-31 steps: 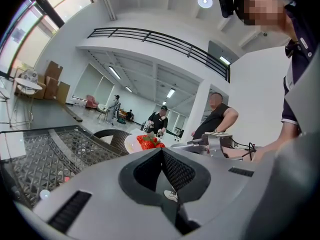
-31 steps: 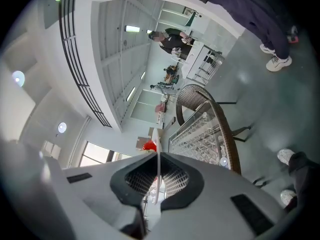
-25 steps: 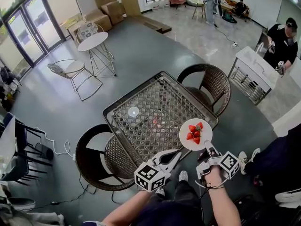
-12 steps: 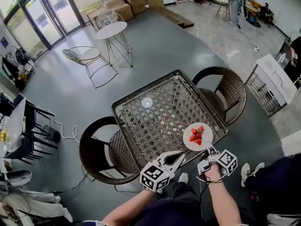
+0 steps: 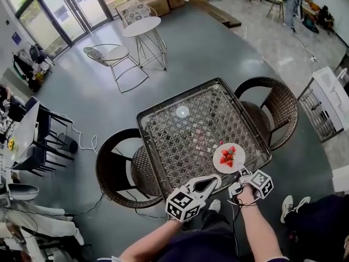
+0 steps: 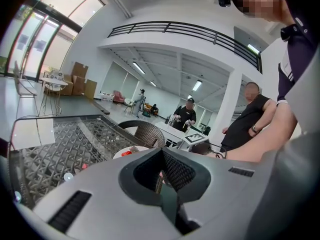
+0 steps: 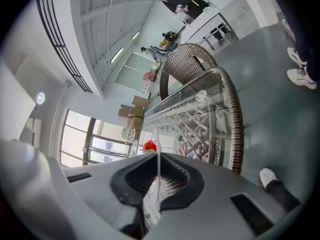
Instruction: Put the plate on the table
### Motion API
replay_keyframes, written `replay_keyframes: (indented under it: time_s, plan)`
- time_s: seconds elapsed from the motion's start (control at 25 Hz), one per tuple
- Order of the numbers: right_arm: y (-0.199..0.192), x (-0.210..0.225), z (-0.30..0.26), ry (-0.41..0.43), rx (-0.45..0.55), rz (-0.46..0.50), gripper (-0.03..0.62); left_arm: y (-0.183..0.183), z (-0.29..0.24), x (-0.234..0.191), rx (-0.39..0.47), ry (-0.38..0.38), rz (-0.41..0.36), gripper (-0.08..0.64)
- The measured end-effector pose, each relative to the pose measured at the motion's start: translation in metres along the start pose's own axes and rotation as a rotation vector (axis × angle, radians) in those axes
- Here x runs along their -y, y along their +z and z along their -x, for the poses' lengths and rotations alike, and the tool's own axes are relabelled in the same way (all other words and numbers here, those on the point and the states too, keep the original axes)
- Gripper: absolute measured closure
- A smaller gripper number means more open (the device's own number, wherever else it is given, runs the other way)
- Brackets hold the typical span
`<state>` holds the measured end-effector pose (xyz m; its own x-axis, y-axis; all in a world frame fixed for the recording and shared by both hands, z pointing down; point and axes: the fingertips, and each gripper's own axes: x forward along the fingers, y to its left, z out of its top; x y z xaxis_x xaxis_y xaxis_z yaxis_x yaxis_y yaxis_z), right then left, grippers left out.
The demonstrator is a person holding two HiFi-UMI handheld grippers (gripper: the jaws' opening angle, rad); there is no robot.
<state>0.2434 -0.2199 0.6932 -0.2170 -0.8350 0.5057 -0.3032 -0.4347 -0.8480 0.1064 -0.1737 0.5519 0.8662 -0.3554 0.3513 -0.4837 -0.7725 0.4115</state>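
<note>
A white plate [image 5: 229, 157] with red strawberries [image 5: 228, 156] hangs over the near right corner of the glass-topped lattice table [image 5: 188, 138]; whether it touches the glass I cannot tell. My right gripper [image 5: 241, 172] is shut on the plate's near rim. In the right gripper view the plate [image 7: 158, 169] shows edge-on as a thin white line between the closed jaws of the right gripper [image 7: 158, 178]. My left gripper [image 5: 217, 178] hovers just left of the plate at the table's near edge, its jaws together and holding nothing. The left gripper view shows the plate [image 6: 131, 153] beyond the left gripper [image 6: 161, 176].
Two dark wicker chairs flank the table, one at its left [image 5: 122, 168] and one at its far right [image 5: 272, 111]. A small white round object [image 5: 182, 112] lies on the table's far side. A white round table [image 5: 140, 27] and wire chairs stand farther back.
The plate and my right gripper have moved forward from the table's edge to over its near right corner. The left gripper stays close beside it. The head view has drifted.
</note>
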Motion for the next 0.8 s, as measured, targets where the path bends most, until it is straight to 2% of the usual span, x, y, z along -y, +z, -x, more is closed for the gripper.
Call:
replay_keyframes:
  time_s: [0.4,0.8]
  plan:
    - [-0.019,0.010,-0.031,-0.034,-0.111,0.048,0.575,-0.006,0.002,-0.010,-0.014,0.068,0.024,0.555]
    - [-0.023,0.008,-0.051,-0.032,-0.166,0.070,0.575,-0.003,0.004,-0.014,-0.009,0.109,0.034,0.555]
